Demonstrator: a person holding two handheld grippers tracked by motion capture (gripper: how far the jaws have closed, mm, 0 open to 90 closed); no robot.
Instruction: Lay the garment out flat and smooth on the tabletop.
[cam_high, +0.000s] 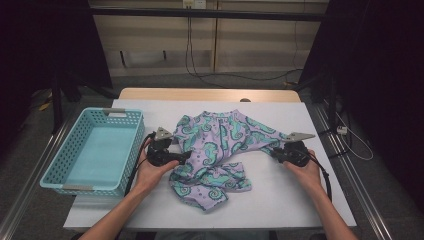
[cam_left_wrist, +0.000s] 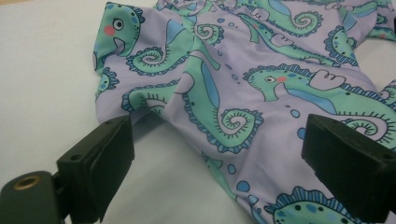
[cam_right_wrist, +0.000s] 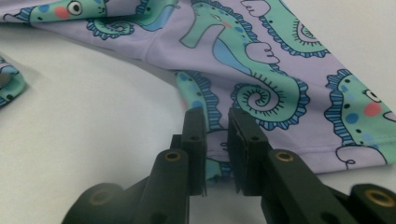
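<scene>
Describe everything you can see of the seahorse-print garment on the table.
The garment is lilac stretchy-looking fabric printed with teal and blue seahorses. It lies crumpled, partly spread, mid-table on the white surface, right of the blue basket. The right gripper has a fold of its edge between nearly closed jaws. The left gripper stands wide open at its other side, fabric lying between the jaws, unpinched.

Setting: a recording lab or test room rather than a home. A desk (cam_high: 280, 200) covered in plain white sheeting is flanked by black curtains (cam_high: 380, 75) on both sides. Loose cables (cam_high: 240, 76) are trailed across a grey floor (cam_high: 250, 80), bare pale wall panels (cam_high: 260, 45) are seen behind, and a dark overhead rail (cam_high: 210, 13) is mounted above.
</scene>
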